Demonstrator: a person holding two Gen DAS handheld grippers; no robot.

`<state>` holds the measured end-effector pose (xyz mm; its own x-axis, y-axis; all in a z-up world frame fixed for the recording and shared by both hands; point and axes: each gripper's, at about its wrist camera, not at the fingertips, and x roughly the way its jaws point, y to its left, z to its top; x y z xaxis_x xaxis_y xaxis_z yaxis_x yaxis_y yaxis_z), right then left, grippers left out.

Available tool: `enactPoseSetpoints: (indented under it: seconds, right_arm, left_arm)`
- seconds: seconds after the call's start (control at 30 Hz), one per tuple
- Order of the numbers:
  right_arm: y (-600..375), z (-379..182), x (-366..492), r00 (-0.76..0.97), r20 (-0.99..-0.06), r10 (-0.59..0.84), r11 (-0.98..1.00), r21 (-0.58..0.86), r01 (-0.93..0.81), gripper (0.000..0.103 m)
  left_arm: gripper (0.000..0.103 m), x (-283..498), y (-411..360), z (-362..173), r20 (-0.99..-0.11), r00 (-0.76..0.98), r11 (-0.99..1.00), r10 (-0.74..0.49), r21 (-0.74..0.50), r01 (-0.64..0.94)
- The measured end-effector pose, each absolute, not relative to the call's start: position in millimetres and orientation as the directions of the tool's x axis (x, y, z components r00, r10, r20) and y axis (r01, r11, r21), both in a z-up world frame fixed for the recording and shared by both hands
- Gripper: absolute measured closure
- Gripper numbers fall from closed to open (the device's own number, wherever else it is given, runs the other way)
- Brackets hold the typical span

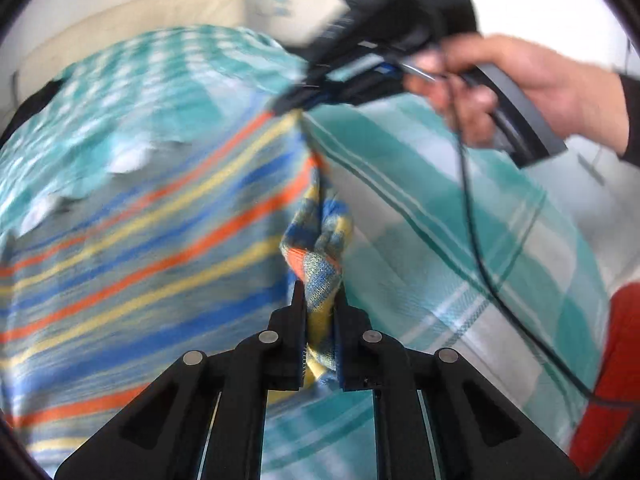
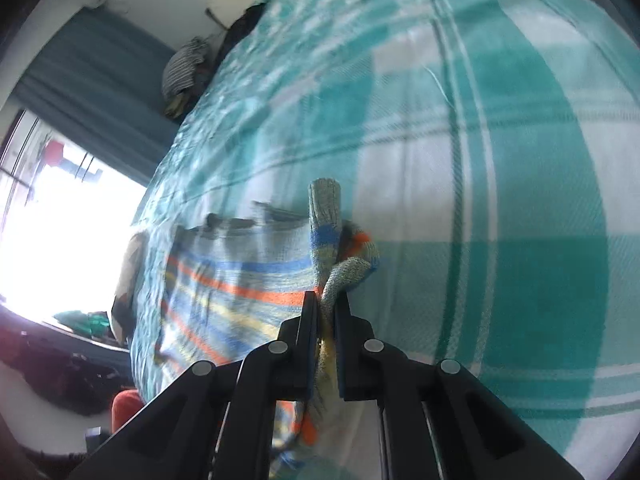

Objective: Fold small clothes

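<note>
Our left gripper (image 1: 320,292) is pinched tight on a bunched corner of the striped knit garment (image 1: 152,240), and our right gripper (image 2: 328,304) is clamped on another bunched edge of it. We've got it stretched between the two, lifted over the teal checked bedspread (image 2: 500,160). It looks soft, light and floppy, so we'd judge corners and hems the best holds. Grey-blue knit, with orange, yellow and blue bands. Across from us, a hand (image 1: 532,88) works that right tool.
</note>
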<state>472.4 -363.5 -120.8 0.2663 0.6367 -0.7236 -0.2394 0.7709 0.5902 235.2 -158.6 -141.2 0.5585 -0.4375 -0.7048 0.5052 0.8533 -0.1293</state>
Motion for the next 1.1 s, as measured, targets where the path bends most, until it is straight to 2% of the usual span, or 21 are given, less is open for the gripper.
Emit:
enactPoseSetpoints:
  seconds: [0.13,0.23,0.33,0.5,0.57,0.63,0.73,0.77,0.83,0.93,0.97,1.0,1.07,1.1]
  right_arm:
    - [-320.6,-81.1,478.2,0.242,-0.725,0.645,0.757,0.566,-0.326,0.095]
    - [-251.2,-63.5,485.8,0.209,-0.703,0.680,0.716,0.572,-0.400,0.095]
    - [-170.3,-61.0,490.0,0.178,-0.690,0.702,0.676,0.567,-0.471,0.095]
    - [-56.8,-92.3,496.8,0.122,-0.694,0.709,0.647,0.573,-0.502,0.095]
    - [-23.4,-114.7,495.4,0.106,-0.692,0.714,0.638,0.581,-0.506,0.089]
    - [-13.9,-133.1,493.4,0.109,-0.685,0.720,0.649,0.609,-0.456,0.074]
    - [-37.3,-126.5,478.6,0.178,-0.649,0.740,0.649,0.618,-0.443,0.074]
    - [-53.6,-115.4,467.6,0.220,-0.658,0.720,0.670,0.578,-0.466,0.074]
    - [-81.1,-92.7,439.9,0.270,-0.669,0.693,0.683,0.490,-0.542,0.074]
    - [-102.9,-83.6,389.4,0.254,-0.702,0.666,0.660,0.394,-0.640,0.074]
    - [-106.3,-91.7,373.3,0.237,-0.720,0.652,0.652,0.373,-0.661,0.074]
    - [-106.0,-110.9,357.7,0.220,-0.745,0.629,0.656,0.358,-0.664,0.074]
    - [-109.9,-165.7,339.7,0.131,-0.843,0.522,0.697,0.333,-0.635,0.080]
    - [-117.9,-180.8,328.6,0.134,-0.859,0.494,0.710,0.309,-0.633,0.081]
  left_arm:
    - [0.094,225.0,-83.4,-103.6,-0.636,0.636,0.896,-0.437,-0.242,0.373]
    - [0.094,218.6,-16.8,-92.2,-0.623,0.677,0.917,-0.392,-0.320,0.236]
    - [0.094,216.3,42.6,-100.9,-0.653,0.693,0.937,-0.306,-0.334,0.099]
    - [0.092,214.7,93.9,-141.0,-0.737,0.646,0.946,-0.198,-0.317,-0.072]
    - [0.071,217.1,105.6,-164.0,-0.805,0.574,0.953,-0.151,-0.273,-0.132]
    - [0.057,215.1,114.5,-166.9,-0.816,0.558,0.946,-0.148,-0.281,-0.161]
    - [0.043,196.4,135.1,-146.5,-0.772,0.612,0.932,-0.173,-0.330,-0.151]
    - [0.038,199.6,135.2,-140.1,-0.761,0.624,0.934,-0.179,-0.331,-0.136]
    - [0.034,203.5,130.2,-134.7,-0.748,0.632,0.938,-0.203,-0.335,-0.094]
    - [0.034,234.4,118.1,-147.2,-0.783,0.591,0.957,-0.194,-0.283,-0.062]
    - [0.046,239.7,112.7,-159.5,-0.820,0.547,0.965,-0.169,-0.249,-0.076]
    - [0.052,248.3,111.7,-181.6,-0.879,0.461,0.974,-0.123,-0.196,-0.114]
    - [0.051,239.9,116.1,-184.2,-0.880,0.452,0.970,-0.143,-0.215,-0.111]
    - [0.049,235.0,116.9,-175.4,-0.883,0.449,0.976,-0.134,-0.197,-0.095]
